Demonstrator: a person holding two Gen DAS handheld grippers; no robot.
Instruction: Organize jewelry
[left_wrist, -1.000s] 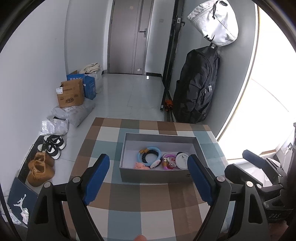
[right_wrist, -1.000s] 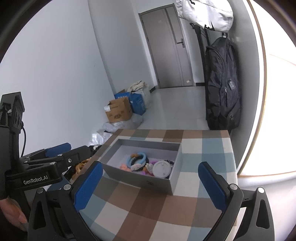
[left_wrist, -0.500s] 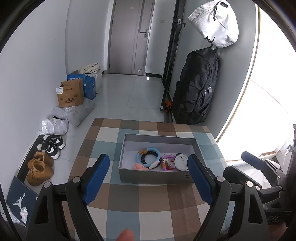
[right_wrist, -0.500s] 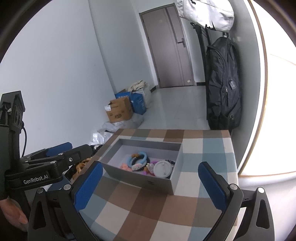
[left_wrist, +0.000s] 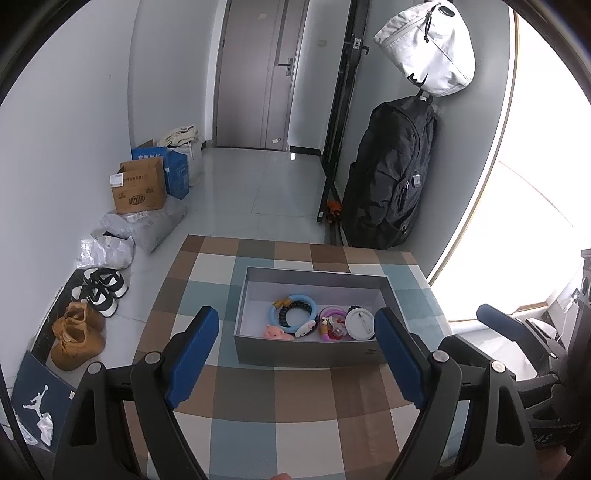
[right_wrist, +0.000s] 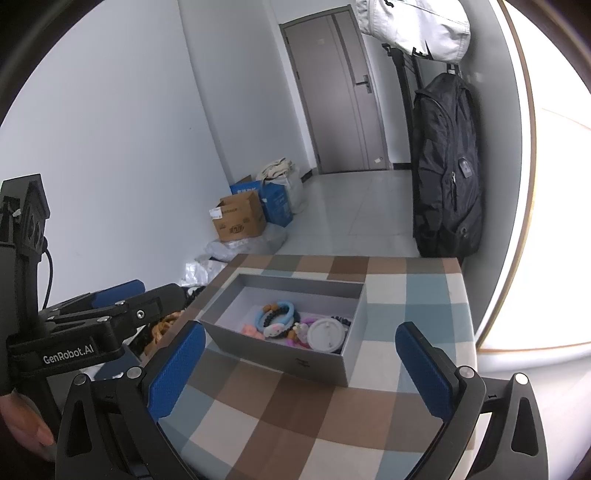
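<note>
A grey open box (left_wrist: 306, 352) sits on a checkered tablecloth (left_wrist: 280, 398). It holds a blue ring bracelet (left_wrist: 275, 314), a black beaded bracelet (left_wrist: 295, 308), a pink pig charm (left_wrist: 275, 332), a pink-purple bracelet (left_wrist: 332, 314) and a round white lid (left_wrist: 360, 323). My left gripper (left_wrist: 295, 354) is open and empty, held back above the table in front of the box. My right gripper (right_wrist: 299, 365) is open and empty, near the box's (right_wrist: 291, 360) front corner. The left gripper also shows in the right wrist view (right_wrist: 110, 306).
The table's far edge (left_wrist: 295, 242) drops to a tiled floor. Cardboard boxes (left_wrist: 138, 188), bags and shoes (left_wrist: 77, 332) line the left wall. A black backpack (left_wrist: 391, 173) hangs on the right wall under a white bag (left_wrist: 428, 48). A bright window lies to the right.
Both grippers have drawn back slightly from the box. The jaws stay open and the box contents have not moved.
</note>
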